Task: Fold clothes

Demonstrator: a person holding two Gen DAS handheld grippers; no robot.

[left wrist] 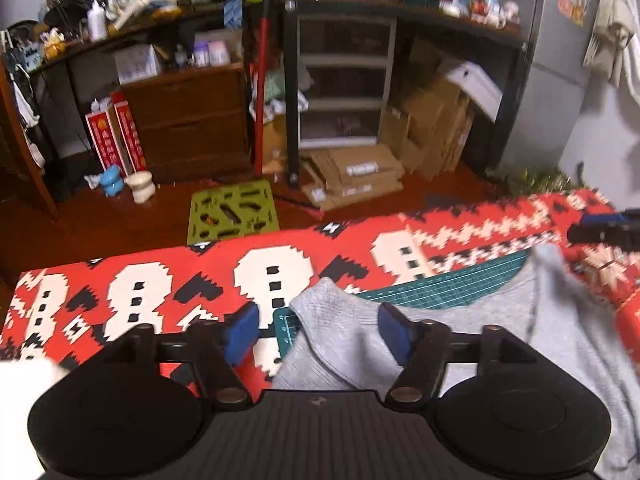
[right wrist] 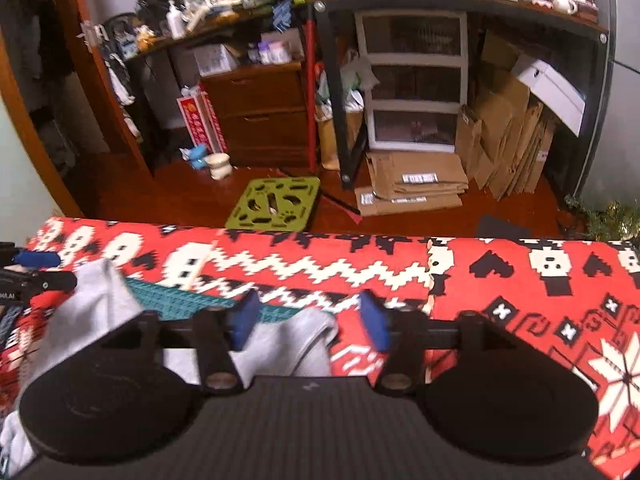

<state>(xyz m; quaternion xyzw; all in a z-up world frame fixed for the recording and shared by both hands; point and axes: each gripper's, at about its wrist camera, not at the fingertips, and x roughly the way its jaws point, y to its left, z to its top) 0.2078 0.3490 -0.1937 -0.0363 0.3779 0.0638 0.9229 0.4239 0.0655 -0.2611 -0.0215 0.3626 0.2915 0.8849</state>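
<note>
A grey knitted garment point(left wrist: 500, 340) lies on the table over a red, white and black patterned cloth point(left wrist: 160, 292) and a green cutting mat point(left wrist: 448, 288). My left gripper point(left wrist: 318, 330) stands open, blue pads wide apart, with one grey corner point(left wrist: 328, 320) of the garment lying between and below the fingers. In the right wrist view my right gripper point(right wrist: 310, 320) is also open, over another grey corner point(right wrist: 298, 338). A raised grey fold point(right wrist: 96, 304) sits at its left. Each gripper shows at the edge of the other's view: the right gripper point(left wrist: 604, 230) and the left gripper point(right wrist: 36, 270).
Beyond the table's far edge lies a wooden floor with a green perforated stool top point(left wrist: 234, 212), flattened cardboard point(left wrist: 352, 180), a white drawer unit point(left wrist: 344, 80), a brown cabinet point(left wrist: 188, 120) and cluttered shelves. A patterned cloth with a snowflake point(right wrist: 616, 380) spreads to the right.
</note>
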